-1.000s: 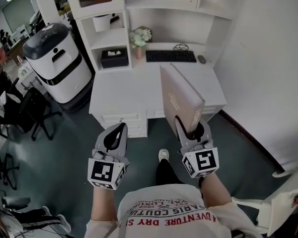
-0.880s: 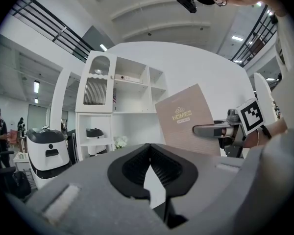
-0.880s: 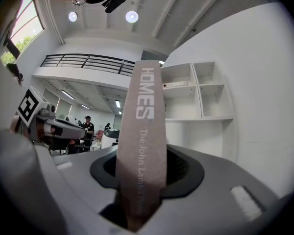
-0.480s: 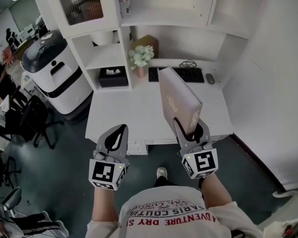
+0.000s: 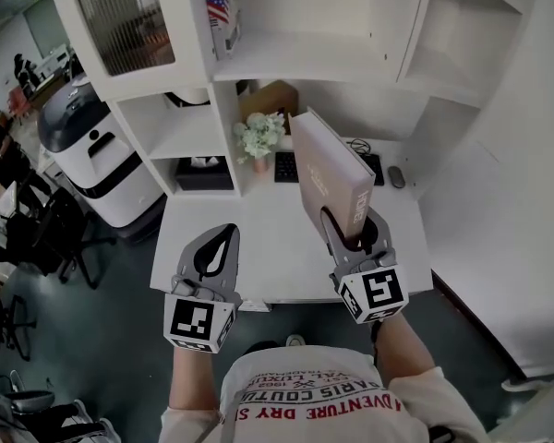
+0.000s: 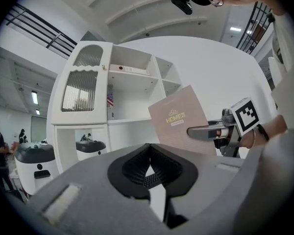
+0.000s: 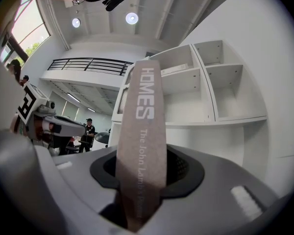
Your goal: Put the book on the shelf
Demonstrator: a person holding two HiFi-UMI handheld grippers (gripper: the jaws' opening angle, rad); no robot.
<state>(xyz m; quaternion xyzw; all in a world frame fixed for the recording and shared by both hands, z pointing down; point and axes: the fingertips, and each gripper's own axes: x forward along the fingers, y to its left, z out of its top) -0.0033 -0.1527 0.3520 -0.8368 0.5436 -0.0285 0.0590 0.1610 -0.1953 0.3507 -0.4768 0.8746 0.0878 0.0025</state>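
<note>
Starting at the left, a white machine (image 5: 102, 155) stands on the floor beside the desk (image 5: 277, 247). The left gripper (image 5: 222, 244) is held over the front edge of the desk. The left forearm (image 5: 189, 381) reaches straight forward from the body, and the jaws point ahead and a little to the right. In the left gripper view the two jaws are pressed together with nothing between them.

Above the desk rises the white shelf (image 5: 295, 58) with its open compartments. Flowers (image 5: 258, 137) stand on the desk under it, and a keyboard (image 5: 284, 166) lies just beside them, partly hidden by the book (image 5: 328, 178). The book is in the air over the desk, in front of the shelf and not touching it. It stands on its lower end and leans away from the person, with its spine turned toward the right gripper's camera.

The right gripper (image 5: 355, 236) clamps the lower end of the book, one jaw on each cover, as the right gripper view shows. The right forearm (image 5: 402, 353) is stretched forward, slightly further than the left one. A mouse (image 5: 396, 177) lies on the desk at the right, near the wall.
</note>
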